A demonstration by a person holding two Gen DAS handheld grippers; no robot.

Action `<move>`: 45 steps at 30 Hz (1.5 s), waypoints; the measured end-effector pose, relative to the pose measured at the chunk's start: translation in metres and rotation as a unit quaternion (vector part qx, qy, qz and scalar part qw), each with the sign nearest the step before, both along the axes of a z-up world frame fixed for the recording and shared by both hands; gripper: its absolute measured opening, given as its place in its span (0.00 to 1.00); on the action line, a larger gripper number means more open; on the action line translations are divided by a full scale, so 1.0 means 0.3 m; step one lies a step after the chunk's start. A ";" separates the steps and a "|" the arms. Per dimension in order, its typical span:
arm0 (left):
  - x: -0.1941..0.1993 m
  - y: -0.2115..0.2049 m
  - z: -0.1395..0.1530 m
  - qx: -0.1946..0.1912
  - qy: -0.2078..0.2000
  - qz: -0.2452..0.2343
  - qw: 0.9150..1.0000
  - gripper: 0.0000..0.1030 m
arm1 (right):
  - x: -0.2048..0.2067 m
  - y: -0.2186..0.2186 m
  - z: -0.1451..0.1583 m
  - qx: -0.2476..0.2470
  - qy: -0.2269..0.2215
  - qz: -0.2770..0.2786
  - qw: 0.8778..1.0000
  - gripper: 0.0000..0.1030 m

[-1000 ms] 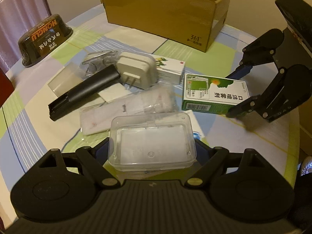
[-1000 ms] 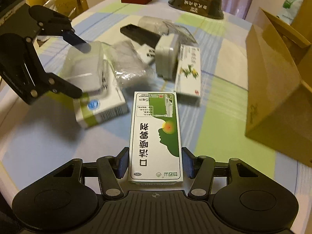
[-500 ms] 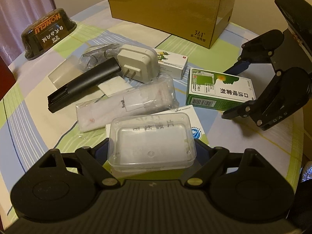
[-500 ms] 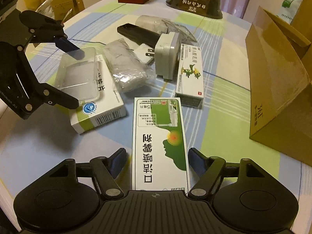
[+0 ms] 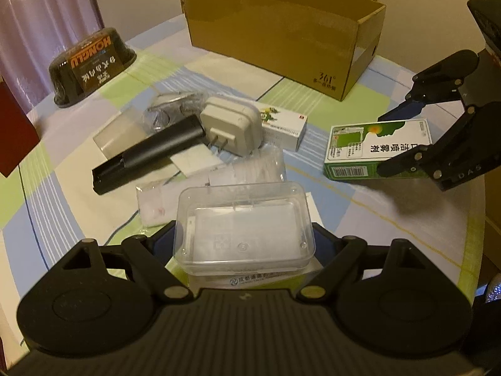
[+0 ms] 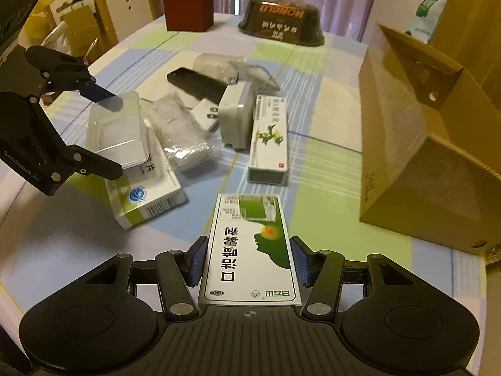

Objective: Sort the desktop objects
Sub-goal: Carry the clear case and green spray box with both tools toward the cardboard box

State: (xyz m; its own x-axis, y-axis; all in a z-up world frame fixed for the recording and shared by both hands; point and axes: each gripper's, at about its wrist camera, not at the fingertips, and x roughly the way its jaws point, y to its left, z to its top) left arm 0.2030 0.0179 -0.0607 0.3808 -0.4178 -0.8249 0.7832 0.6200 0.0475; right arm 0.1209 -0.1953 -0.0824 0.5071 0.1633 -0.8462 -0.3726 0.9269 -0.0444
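A clear plastic box (image 5: 244,222) sits between the fingers of my left gripper (image 5: 244,238), which is shut on it just above a white and green medicine box (image 6: 147,185). The right wrist view shows that left gripper (image 6: 112,136) at the left with the clear box (image 6: 116,131) in it. My right gripper (image 6: 250,260) has its blue pads (image 6: 198,260) against both long sides of a green and white spray box (image 6: 250,250). From the left wrist view, the right gripper (image 5: 388,144) holds that spray box (image 5: 369,147) near the table's right edge.
An open cardboard box (image 5: 275,37) stands at the far side. In the middle lie a white plug adapter (image 5: 231,125), a black bar-shaped device (image 5: 147,153), a small white carton (image 5: 281,125) and a plastic bag (image 5: 244,169). A black food tub (image 5: 90,65) and a dark red box (image 6: 188,3) stand further off.
The right gripper's fingers have closed in onto the sides of the spray box. The left gripper has shifted a little with the clear box still in it.
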 end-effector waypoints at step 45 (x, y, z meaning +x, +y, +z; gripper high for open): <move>-0.024 -0.039 0.118 -0.027 -0.021 -0.001 0.999 0.81 | 0.014 -0.054 0.127 -0.011 -0.010 -0.033 0.999 0.53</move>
State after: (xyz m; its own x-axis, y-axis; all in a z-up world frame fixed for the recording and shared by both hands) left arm 0.1958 0.0062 -0.0253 0.4144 -0.4620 -0.7841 0.7824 0.6209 0.0477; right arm 0.1251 -0.2115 -0.0443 0.5335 0.1113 -0.8384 -0.3101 0.9480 -0.0714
